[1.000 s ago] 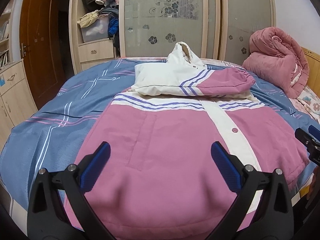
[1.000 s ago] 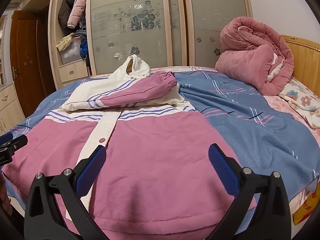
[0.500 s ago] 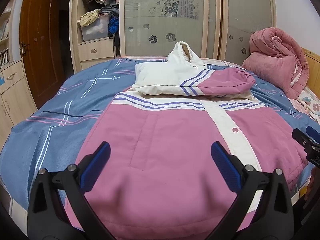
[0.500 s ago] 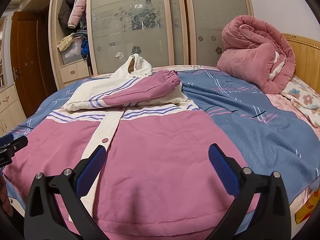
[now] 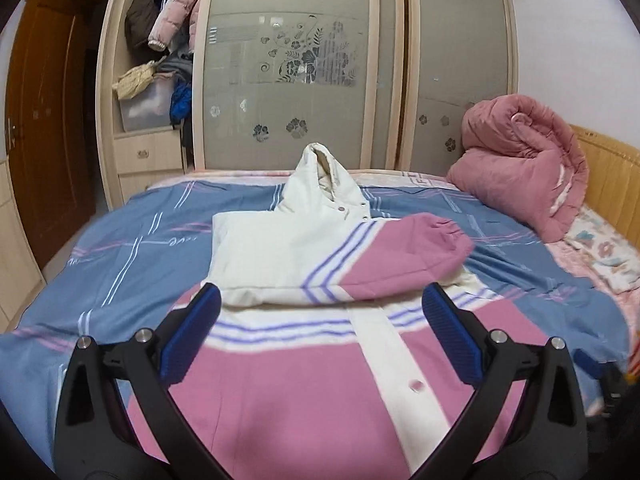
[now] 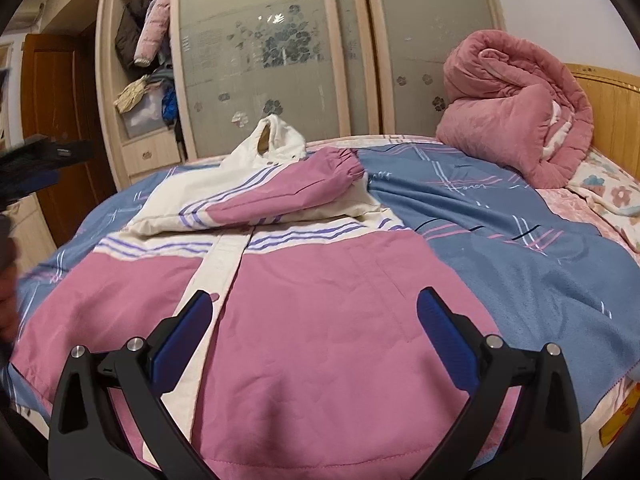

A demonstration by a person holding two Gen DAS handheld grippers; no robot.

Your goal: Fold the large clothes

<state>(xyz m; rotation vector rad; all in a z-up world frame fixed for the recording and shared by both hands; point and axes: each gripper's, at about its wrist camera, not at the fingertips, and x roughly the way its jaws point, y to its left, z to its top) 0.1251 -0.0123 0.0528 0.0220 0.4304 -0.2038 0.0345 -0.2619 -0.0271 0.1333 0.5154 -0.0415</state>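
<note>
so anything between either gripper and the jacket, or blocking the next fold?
Nothing visible. The left gripper and right gripper are open directly over the pink and white jacket, with only air between. The rolled pink quilt sits off at the headboard end, apart from the jacket.

jacket [image 6: 320, 312] hem cut off by bottom edge, left tool [image 6: 36, 160] blurred at frame edge
</note>
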